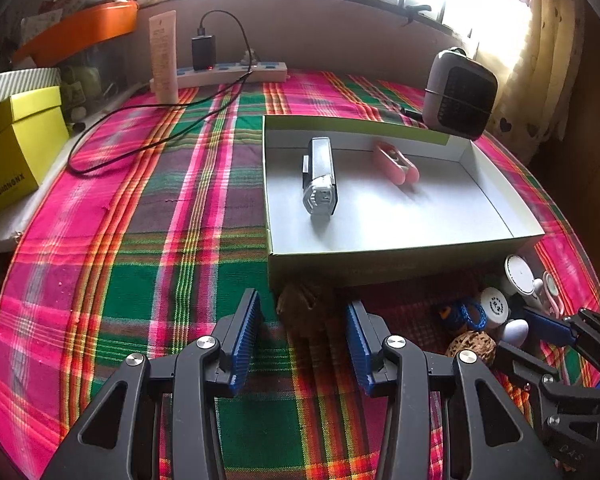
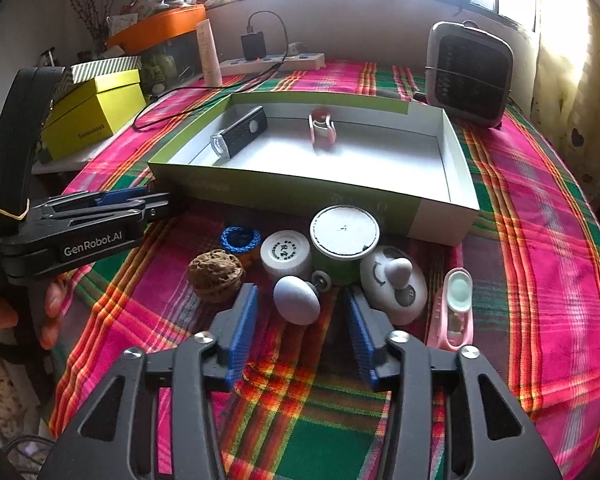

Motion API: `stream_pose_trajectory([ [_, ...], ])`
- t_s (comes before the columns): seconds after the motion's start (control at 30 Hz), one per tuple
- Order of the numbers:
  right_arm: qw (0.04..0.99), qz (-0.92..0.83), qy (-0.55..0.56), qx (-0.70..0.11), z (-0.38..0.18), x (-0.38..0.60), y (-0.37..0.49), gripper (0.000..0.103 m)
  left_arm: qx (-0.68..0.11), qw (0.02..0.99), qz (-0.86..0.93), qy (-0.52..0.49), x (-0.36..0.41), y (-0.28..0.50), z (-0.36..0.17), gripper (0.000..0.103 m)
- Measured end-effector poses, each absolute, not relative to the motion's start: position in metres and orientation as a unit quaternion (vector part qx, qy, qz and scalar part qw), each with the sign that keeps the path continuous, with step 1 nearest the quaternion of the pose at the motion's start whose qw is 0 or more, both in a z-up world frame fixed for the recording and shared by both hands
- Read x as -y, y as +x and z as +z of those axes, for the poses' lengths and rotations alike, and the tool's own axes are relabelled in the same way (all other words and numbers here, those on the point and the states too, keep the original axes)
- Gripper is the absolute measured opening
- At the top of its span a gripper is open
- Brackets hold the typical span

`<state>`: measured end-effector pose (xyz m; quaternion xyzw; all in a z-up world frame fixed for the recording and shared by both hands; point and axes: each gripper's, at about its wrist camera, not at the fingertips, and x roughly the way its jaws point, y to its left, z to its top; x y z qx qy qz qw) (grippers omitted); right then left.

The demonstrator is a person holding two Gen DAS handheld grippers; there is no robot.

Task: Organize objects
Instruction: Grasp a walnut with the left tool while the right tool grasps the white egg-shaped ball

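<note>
We see one shallow cardboard box (image 2: 440,204), white inside, green outside, mid frame on a plaid woven cloth (image 2: 540,240); its floor is mostly bare, holding two things: a boxy silver-black flashlight (image 2: 240,136) at left and a pink clip (image 2: 322,128) near the back wall. Open cloth lies left of the box in the left wrist view. In front of the box's near wall we count a tight cluster: wrinkled walnut (image 2: 216,276), blue braided ring (image 2: 240,238), two round lidded jars (image 2: 286,256), smooth grey egg-shaped piece (image 2: 296,300), white oval gadget (image 2: 396,292), pink nail clipper (image 2: 454,312). Right gripper (image 2: 302,320) is parted, the egg between its ribbed blue fingers (image 2: 244,320), untouched. Left gripper (image 1: 304,336) is parted, empty, over cloth.
</note>
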<state>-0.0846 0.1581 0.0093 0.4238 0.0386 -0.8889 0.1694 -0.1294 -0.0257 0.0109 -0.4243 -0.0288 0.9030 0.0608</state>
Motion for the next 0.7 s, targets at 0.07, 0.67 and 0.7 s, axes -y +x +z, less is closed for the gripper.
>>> stream_pose_trajectory([
  [0.07, 0.170, -0.889, 0.424, -0.038, 0.0092, -0.1579, -0.0845, 0.038, 0.030, 0.058, 0.903, -0.424, 0.0261, -0.1301, 0.0110, 0.039],
  [0.67, 0.176, -0.888, 0.422, -0.041, 0.0092, -0.1565, -0.0839, 0.023, 0.028, 0.052, 0.904, -0.424, 0.0273, -0.1294, 0.0113, 0.026],
  [0.7, 0.177, -0.888, 0.422, -0.041, 0.0092, -0.1566, -0.0835, 0.023, 0.029, 0.053, 0.904, -0.424, 0.0278, -0.1293, 0.0115, 0.026],
])
